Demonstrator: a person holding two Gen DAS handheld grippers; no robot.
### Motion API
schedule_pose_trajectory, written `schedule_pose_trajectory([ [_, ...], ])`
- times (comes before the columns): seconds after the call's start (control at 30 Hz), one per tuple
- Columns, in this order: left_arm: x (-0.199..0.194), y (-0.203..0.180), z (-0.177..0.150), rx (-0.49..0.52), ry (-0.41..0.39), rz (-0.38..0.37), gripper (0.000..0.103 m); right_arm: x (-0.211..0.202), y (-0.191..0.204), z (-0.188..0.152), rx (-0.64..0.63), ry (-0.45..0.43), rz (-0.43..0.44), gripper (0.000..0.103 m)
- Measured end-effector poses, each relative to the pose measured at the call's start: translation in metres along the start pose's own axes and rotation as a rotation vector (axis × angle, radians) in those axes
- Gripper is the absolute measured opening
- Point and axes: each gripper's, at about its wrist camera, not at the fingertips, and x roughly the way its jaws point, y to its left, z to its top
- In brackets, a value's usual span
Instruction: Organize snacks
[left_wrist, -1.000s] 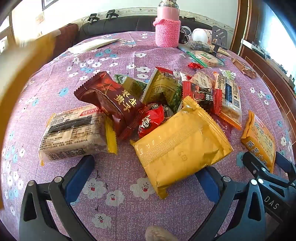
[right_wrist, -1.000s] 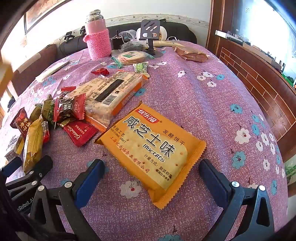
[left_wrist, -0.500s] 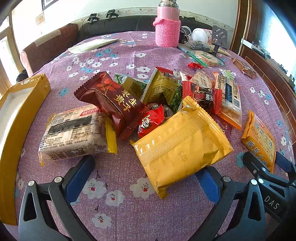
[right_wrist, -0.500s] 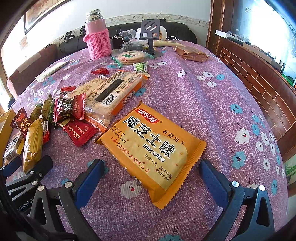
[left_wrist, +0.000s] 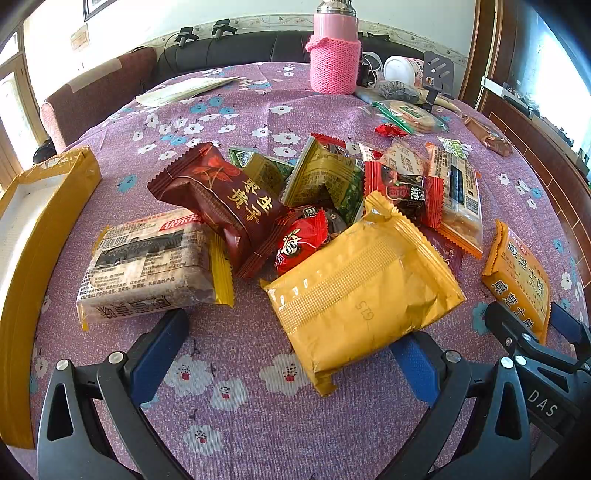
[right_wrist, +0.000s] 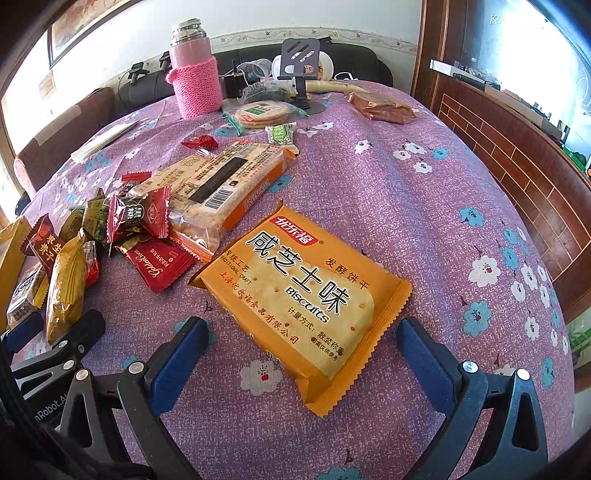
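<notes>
A pile of snack packets lies on the purple floral tablecloth (left_wrist: 236, 398). In the left wrist view my left gripper (left_wrist: 288, 354) is open and empty, its fingers just short of a gold foil pack (left_wrist: 364, 284) and a brown cracker pack (left_wrist: 147, 266). A dark red pastry pack (left_wrist: 221, 199) and small candies (left_wrist: 301, 243) lie behind. In the right wrist view my right gripper (right_wrist: 299, 350) is open and empty, astride the near end of an orange biscuit pack (right_wrist: 306, 295). A long cracker pack (right_wrist: 225, 184) lies beyond it.
A yellow cardboard box (left_wrist: 33, 236) lies open at the left table edge. A pink knit-sleeved flask (left_wrist: 335, 48), a phone stand (right_wrist: 301, 70), round crackers (right_wrist: 262, 114) and a brown packet (right_wrist: 382, 107) stand at the far side. Bare cloth lies on the right (right_wrist: 424, 206).
The yellow box came into view at the left, blurred a second ago, and now rests on the table. Both grippers and the snacks have stayed put.
</notes>
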Motion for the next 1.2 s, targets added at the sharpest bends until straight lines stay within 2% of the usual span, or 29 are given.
schedule_pose_trajectory([
  [0.13,-0.001,-0.001,-0.001,0.009,0.017,-0.011,0.103,0.001,0.0,0.0,0.001,0.0,0.0,0.103],
  [0.23,-0.002,0.0,-0.002,0.067,0.062,-0.05,0.103,0.001,-0.002,0.0,0.014,0.009,0.008,0.103],
  [0.37,-0.011,0.004,-0.012,0.164,0.087,-0.118,0.103,0.003,0.0,0.001,-0.001,0.068,0.013,0.103],
  [0.47,-0.025,0.01,-0.025,0.196,0.081,-0.194,0.102,0.0,0.0,-0.001,-0.021,0.075,0.022,0.103],
  [0.53,-0.039,0.021,-0.032,0.181,0.065,-0.282,0.095,-0.003,0.0,-0.004,-0.027,0.077,0.027,0.103],
  [0.6,-0.058,0.035,-0.037,0.168,0.012,-0.32,0.094,-0.005,0.0,-0.006,-0.027,0.075,0.025,0.103],
  [0.67,-0.089,0.054,-0.04,0.18,-0.103,-0.313,0.094,-0.01,-0.001,-0.008,-0.022,0.067,0.02,0.099],
  [0.77,-0.127,0.085,-0.035,0.188,-0.263,-0.247,0.095,-0.032,-0.001,-0.015,-0.018,0.017,0.051,0.089],
  [0.8,-0.139,0.096,-0.029,0.184,-0.319,-0.222,0.096,-0.043,0.001,-0.016,-0.022,-0.017,0.065,0.089],
  [0.87,-0.147,0.115,-0.011,0.16,-0.375,-0.193,0.103,-0.067,0.007,-0.018,-0.037,-0.113,0.092,0.09],
  [0.9,-0.143,0.124,0.004,0.133,-0.368,-0.186,0.103,-0.075,0.011,-0.017,-0.039,-0.152,0.12,0.09],
  [0.93,-0.137,0.13,0.015,0.111,-0.341,-0.187,0.103,-0.077,0.015,-0.015,-0.04,-0.152,0.144,0.09],
  [1.07,-0.077,0.136,0.06,0.071,-0.139,-0.241,0.103,-0.079,0.029,-0.009,-0.018,-0.108,0.281,0.085],
  [1.2,-0.024,0.134,0.075,0.016,0.008,-0.321,0.103,-0.072,0.04,-0.013,-0.02,-0.081,0.335,0.084],
])
